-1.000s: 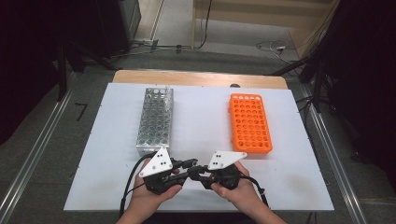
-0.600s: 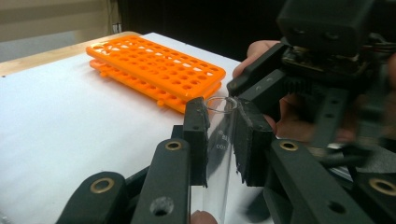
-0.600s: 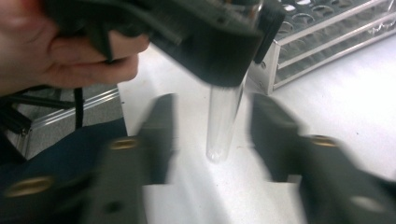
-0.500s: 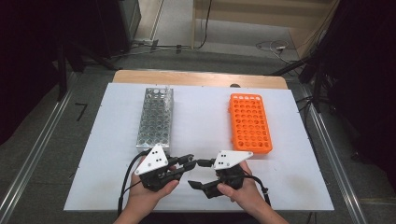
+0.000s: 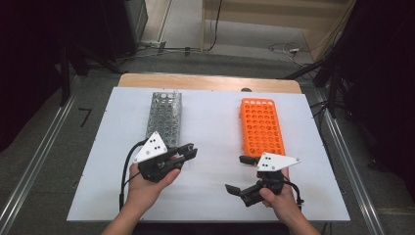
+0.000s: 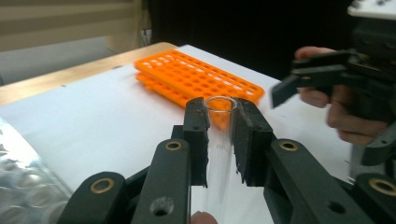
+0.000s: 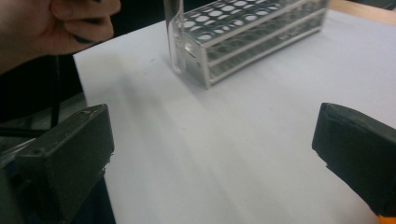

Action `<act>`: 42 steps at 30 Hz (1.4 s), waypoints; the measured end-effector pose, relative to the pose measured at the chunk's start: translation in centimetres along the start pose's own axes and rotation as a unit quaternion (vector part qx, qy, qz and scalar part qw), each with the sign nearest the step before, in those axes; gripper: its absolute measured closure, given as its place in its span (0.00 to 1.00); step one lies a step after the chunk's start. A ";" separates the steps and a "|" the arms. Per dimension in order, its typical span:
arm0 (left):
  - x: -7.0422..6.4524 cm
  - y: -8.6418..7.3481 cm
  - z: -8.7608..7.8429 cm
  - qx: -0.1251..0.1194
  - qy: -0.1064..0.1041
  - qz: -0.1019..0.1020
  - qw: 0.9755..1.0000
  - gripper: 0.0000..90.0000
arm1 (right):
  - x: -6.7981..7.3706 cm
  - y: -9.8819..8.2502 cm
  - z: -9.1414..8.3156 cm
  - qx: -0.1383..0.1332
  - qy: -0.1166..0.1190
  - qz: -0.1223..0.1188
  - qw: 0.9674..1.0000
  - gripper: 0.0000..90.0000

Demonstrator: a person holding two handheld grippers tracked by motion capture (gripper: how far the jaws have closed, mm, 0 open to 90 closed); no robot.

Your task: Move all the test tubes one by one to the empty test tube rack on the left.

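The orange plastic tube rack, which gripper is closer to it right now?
Right. The right gripper, jaws open, sits just at the near end of the orange plastic tube rack; the left gripper is farther left, beside the clear rack.

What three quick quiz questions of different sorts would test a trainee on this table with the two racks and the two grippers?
1. True or false: the left gripper is shut on a clear glass tube.
2. Which rack lies nearer the right gripper? A) the clear rack B) the orange rack
3. Fill in: the right gripper's jaws stand ____, with nothing between them.

Key:
1. True. The pads press the tube from both sides.
2. B. The orange rack lies just beyond the right gripper on the white table.
3. Open. They have just been opening.
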State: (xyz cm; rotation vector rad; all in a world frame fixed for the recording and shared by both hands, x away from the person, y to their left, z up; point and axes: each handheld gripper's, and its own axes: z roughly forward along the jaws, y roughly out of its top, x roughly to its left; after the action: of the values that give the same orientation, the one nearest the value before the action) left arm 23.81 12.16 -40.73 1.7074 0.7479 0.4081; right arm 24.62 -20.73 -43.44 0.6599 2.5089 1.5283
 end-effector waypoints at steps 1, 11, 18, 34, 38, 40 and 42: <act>0.4 0.2 0.0 -0.003 0.005 -0.002 1.000 0.85 | -0.2 -0.2 -0.5 -0.001 -0.006 0.000 1.000 0.00; 4.3 2.7 0.4 -0.019 0.059 -0.004 0.998 0.85 | -3.0 -3.5 -5.2 -0.008 -0.066 0.037 0.997 0.00; 7.5 3.6 1.1 -0.029 0.099 -0.015 0.995 0.85 | -4.8 -5.6 -7.7 -0.007 -0.099 0.052 0.994 0.00; 11.2 2.8 5.5 -0.024 0.164 -0.015 0.986 0.85 | -6.1 -6.9 -8.1 -0.004 -0.111 0.071 0.991 0.00; 11.5 2.5 6.0 -0.021 0.180 -0.010 0.983 0.85 | -6.1 -6.9 -8.2 -0.005 -0.111 0.073 0.991 0.00; 11.6 2.4 6.2 -0.017 0.186 -0.009 0.982 0.85 | -6.1 -6.9 -8.2 -0.005 -0.111 0.072 0.991 0.00; 11.7 2.1 6.3 -0.013 0.191 -0.012 0.981 0.85 | -6.1 -6.9 -8.2 -0.005 -0.111 0.071 0.991 0.00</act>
State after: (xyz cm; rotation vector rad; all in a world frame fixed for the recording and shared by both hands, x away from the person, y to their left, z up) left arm 36.90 15.11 -41.75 1.6121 1.0333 0.7396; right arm 25.30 -32.74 -46.22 0.9680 2.3324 1.4209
